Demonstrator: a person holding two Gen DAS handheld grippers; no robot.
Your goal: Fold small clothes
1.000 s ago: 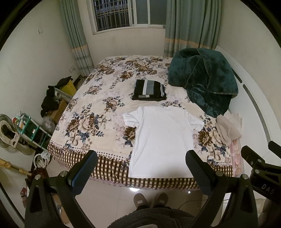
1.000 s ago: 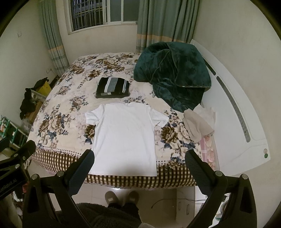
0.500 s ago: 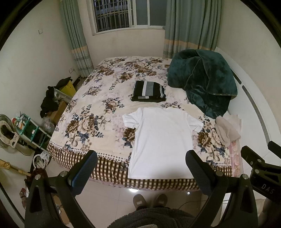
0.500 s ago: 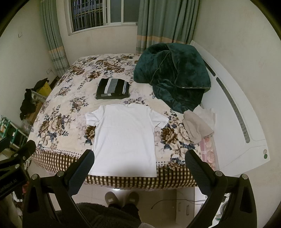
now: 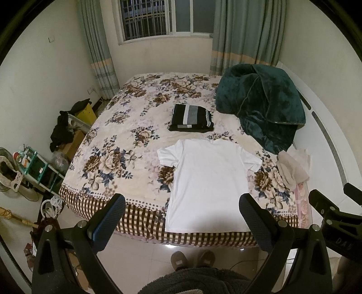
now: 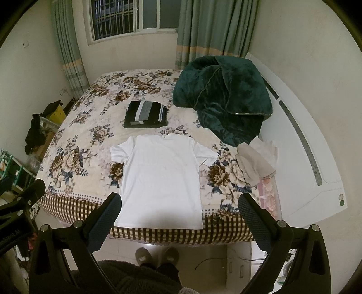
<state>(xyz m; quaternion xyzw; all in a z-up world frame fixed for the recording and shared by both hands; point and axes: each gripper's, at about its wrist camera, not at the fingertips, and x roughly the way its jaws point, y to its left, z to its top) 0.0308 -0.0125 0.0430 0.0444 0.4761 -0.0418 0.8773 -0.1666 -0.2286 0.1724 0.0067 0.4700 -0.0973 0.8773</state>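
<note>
Fingers [image 5: 117, 210] of both grippers — left gripper [image 5: 181, 217], right gripper [image 6: 179, 216] — stand wide apart, empty, above the floor; the white T-shirt [image 5: 208, 181] lies flat on the bed's [image 5: 117, 140] near edge — folded striped clothes [image 5: 191, 117] beyond it.

One white T-shirt [image 5: 209, 183] spread flat, one folded striped garment [image 5: 191, 117] behind it, one dark green blanket [image 5: 260, 101] heaped up — plus one beige cloth pile [image 5: 293, 168] at the bed's [image 5: 126, 126] right edge. Two claws in view, left claw [image 5: 182, 211] and right claw [image 6: 179, 209] — two slippers [image 6: 156, 255] on the floor, one window [image 5: 167, 18], two curtains [image 5: 246, 34].
</note>
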